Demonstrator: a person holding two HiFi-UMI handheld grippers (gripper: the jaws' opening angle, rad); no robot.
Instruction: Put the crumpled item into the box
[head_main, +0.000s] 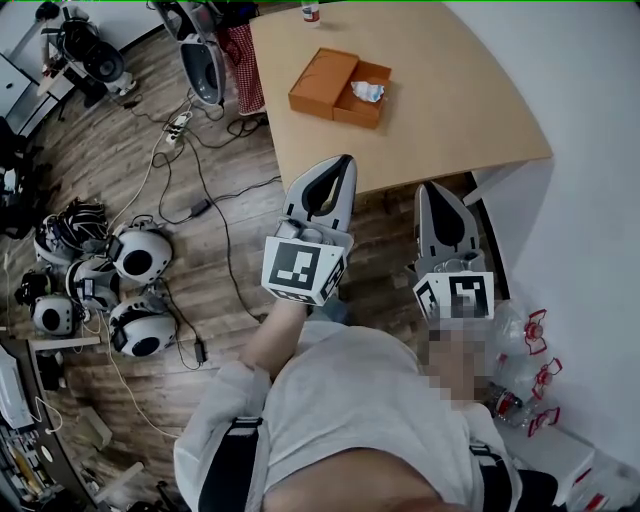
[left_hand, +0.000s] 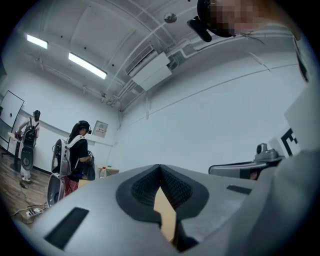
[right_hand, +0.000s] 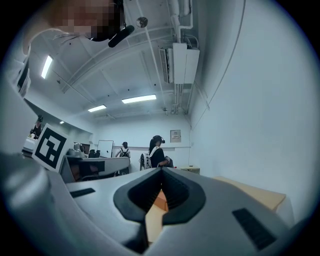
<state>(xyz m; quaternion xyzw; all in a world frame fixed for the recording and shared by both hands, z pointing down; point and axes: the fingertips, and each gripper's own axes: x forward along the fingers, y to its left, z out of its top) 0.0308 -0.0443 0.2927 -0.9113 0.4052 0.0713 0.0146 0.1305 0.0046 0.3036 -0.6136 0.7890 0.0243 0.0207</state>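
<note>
An orange box (head_main: 335, 85) lies open on the light wood table (head_main: 470, 110), its lid folded out to the left. The crumpled white item (head_main: 367, 91) rests inside the box's right half. My left gripper (head_main: 346, 162) is shut and empty, held over the floor just short of the table's near edge. My right gripper (head_main: 431, 188) is beside it, also shut on nothing. In the left gripper view the left gripper (left_hand: 160, 168) shows only table wood past its pads. In the right gripper view the box (right_hand: 159, 200) shows beyond the shut right gripper (right_hand: 161, 171).
A small bottle (head_main: 311, 12) stands at the table's far edge. Cables and a power strip (head_main: 178, 125) trail over the wood floor, with round white helmets (head_main: 130, 255) at left. Clear plastic bottles (head_main: 520, 370) lie by the right wall. A person (left_hand: 80, 155) stands beyond the table.
</note>
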